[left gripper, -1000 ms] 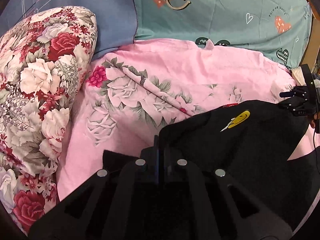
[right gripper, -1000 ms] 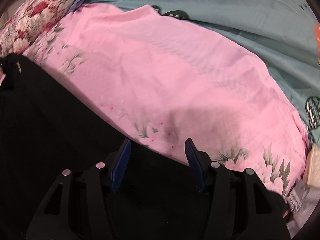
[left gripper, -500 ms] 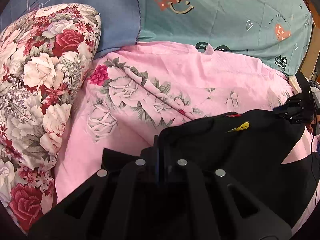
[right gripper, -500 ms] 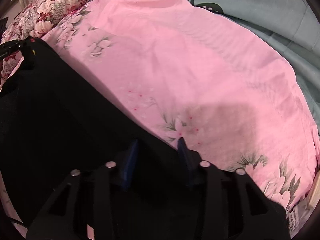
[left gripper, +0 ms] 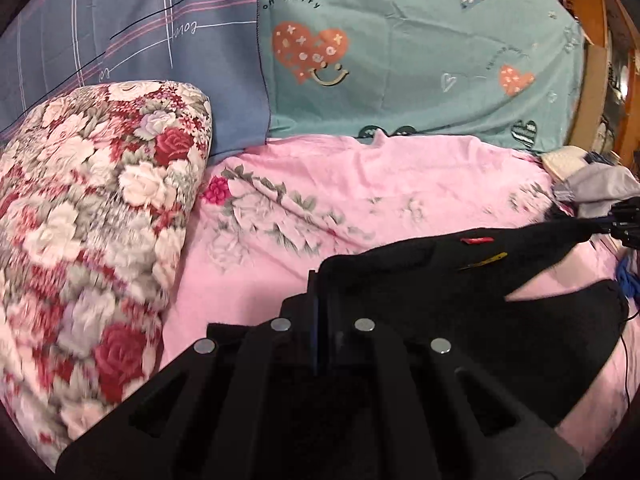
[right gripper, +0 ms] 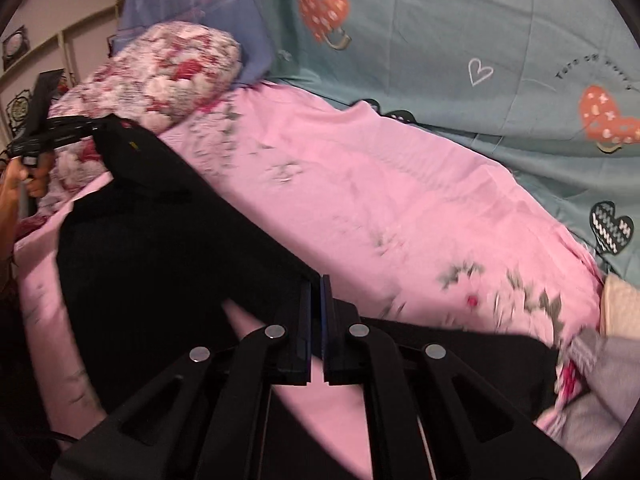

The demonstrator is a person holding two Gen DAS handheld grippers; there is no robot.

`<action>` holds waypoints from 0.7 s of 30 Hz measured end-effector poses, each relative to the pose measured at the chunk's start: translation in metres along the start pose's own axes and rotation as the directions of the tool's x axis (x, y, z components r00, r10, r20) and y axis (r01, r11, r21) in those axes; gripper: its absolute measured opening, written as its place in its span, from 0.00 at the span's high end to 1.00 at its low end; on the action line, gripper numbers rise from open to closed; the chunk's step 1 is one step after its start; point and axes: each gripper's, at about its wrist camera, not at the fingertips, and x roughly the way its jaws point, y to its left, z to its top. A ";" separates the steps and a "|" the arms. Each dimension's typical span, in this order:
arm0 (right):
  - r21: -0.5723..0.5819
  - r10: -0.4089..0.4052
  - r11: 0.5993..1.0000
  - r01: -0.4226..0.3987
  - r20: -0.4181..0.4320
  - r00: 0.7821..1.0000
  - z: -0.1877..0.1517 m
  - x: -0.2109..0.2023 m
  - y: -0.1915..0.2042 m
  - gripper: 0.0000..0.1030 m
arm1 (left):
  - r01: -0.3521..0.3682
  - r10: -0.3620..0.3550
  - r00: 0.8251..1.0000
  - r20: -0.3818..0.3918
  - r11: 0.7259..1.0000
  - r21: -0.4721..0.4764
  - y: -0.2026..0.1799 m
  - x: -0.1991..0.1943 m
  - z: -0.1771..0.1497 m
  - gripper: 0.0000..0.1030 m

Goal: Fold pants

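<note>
Black pants (left gripper: 440, 292) lie on the pink sheet, one edge lifted and stretched between both grippers. My left gripper (left gripper: 320, 276) is shut on a corner of that edge, near a red tag (left gripper: 476, 240) and a yellow patch (left gripper: 484, 260). In the right wrist view my right gripper (right gripper: 316, 280) has its jaws closing tight on the pants (right gripper: 160, 240), with fabric pinched between the blue pads. Each view shows the other gripper at the far end of the taut edge: the right gripper (left gripper: 624, 224), and the left gripper (right gripper: 96, 124) with a hand (right gripper: 24, 180) holding it.
A floral pillow (left gripper: 92, 220) lies to the left on the pink floral sheet (left gripper: 360, 184). Behind are a teal heart-print blanket (left gripper: 420, 60) and a blue plaid one (left gripper: 140, 40). A grey garment (left gripper: 596, 188) sits at the right edge, near wooden furniture (left gripper: 616, 60).
The right jaws closed from open onto the pants' edge. Both grippers then rose and drew back, lifting that edge off the sheet and pulling it taut.
</note>
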 end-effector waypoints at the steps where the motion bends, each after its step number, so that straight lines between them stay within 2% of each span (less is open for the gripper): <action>1: 0.003 0.006 1.000 -0.006 -0.005 1.000 -0.015 -0.007 0.012 0.96 | 0.007 -0.007 1.000 -0.012 1.000 -0.003 -0.002 -0.009 -0.015 0.97; 5: 0.079 0.053 0.996 -0.049 -0.048 0.997 -0.080 0.000 0.050 0.96 | 0.007 -0.010 0.995 -0.096 0.999 -0.031 -0.003 -0.021 -0.073 0.95; 6: 0.104 0.061 0.993 -0.054 -0.073 0.995 -0.096 0.009 0.059 0.96 | -0.003 -0.001 0.993 -0.114 0.999 -0.034 -0.002 -0.021 -0.084 0.88; 8: 0.130 0.062 0.990 -0.047 -0.117 0.991 -0.120 0.026 0.071 0.96 | -0.066 0.059 0.986 -0.154 0.997 -0.041 0.002 -0.018 -0.113 0.61; 9: 0.139 0.052 0.990 -0.032 -0.144 0.988 -0.130 0.033 0.074 0.92 | -0.096 0.087 0.983 -0.160 0.994 -0.055 0.006 -0.018 -0.121 0.33; 10: 0.142 0.024 0.990 0.001 -0.176 0.984 -0.140 0.045 0.080 0.87 | -0.131 0.115 0.979 -0.168 0.987 -0.091 0.012 -0.021 -0.131 0.22; 11: 0.136 0.009 0.991 0.011 -0.148 0.989 -0.139 0.043 0.083 0.83 | -0.129 0.107 0.979 -0.174 0.984 -0.123 0.018 -0.023 -0.135 0.22; 12: 0.149 0.020 0.989 0.002 -0.145 0.989 -0.138 0.042 0.086 0.69 | -0.115 0.086 0.980 -0.181 0.981 -0.159 0.024 -0.027 -0.138 0.22; 13: 0.163 0.026 0.987 -0.003 -0.140 0.990 -0.135 0.040 0.086 0.61 | -0.105 0.069 0.981 -0.183 0.975 -0.196 0.030 -0.034 -0.140 0.22; 14: 0.164 0.027 0.986 -0.005 -0.133 0.991 -0.132 0.037 0.088 0.57 | -0.100 0.061 0.983 -0.173 0.970 -0.223 0.035 -0.041 -0.140 0.22; 18: 0.151 -0.022 0.988 0.033 -0.075 0.997 -0.119 0.019 0.090 0.56 | -0.115 0.082 0.988 -0.134 0.958 -0.264 0.045 -0.064 -0.131 0.17; 21: 0.211 -0.099 0.972 0.105 -0.036 0.994 -0.110 0.010 0.078 0.56 | -0.118 0.070 0.984 -0.164 0.945 -0.304 0.048 -0.067 -0.127 0.17</action>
